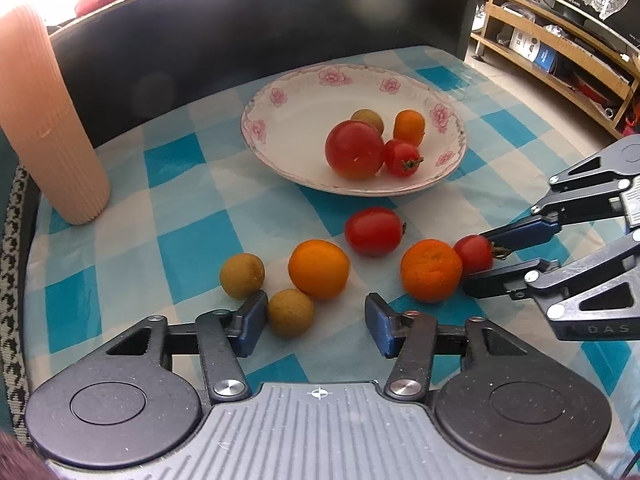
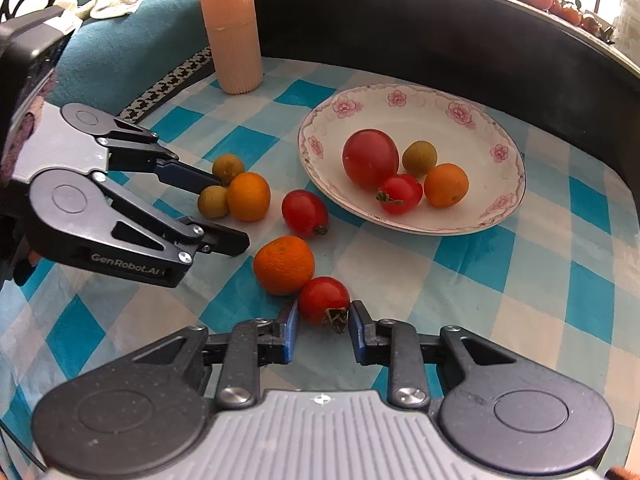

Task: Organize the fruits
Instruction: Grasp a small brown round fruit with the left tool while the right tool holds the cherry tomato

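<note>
Orange (image 2: 284, 265) touching small tomato (image 2: 324, 300), right tongs (image 2: 323, 330) astride.

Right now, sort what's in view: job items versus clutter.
Job: plate holding four fruits; six loose fruits on the cloth, including the small tomato between the right gripper fingers; left gripper, open.

Clutter: ribbed peach cylinder, checked tablecloth.

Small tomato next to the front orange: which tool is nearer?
Right. The right tool straddles the small tomato, open and not clamped. The left tool, open, sits by the green fruit, beyond the orange.
</note>
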`<action>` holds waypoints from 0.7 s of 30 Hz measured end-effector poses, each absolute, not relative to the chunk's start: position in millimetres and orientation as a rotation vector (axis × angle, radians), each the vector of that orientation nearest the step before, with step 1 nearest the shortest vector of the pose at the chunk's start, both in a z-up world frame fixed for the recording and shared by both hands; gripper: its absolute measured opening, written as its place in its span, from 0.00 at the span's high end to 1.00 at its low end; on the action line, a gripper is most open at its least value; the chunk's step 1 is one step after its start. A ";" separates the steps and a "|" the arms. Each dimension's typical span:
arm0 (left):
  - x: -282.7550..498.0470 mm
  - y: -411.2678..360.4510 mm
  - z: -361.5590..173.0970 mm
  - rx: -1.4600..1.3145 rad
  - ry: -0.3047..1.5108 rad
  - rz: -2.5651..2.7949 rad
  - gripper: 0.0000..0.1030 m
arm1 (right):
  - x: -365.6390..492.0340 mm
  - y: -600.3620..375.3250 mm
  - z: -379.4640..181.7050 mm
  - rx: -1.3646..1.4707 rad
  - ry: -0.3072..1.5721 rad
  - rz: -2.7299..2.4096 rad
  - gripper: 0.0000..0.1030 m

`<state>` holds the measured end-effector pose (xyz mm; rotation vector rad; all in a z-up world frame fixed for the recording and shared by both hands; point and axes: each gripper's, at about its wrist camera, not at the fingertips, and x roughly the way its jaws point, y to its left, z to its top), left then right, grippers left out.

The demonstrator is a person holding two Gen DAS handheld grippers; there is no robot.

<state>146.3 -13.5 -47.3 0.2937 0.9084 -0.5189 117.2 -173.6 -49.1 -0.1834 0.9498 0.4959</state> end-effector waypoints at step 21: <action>143.5 -18.8 -46.7 0.291 0.945 -0.500 0.56 | 114.8 -174.6 -39.4 -0.178 0.934 0.430 0.59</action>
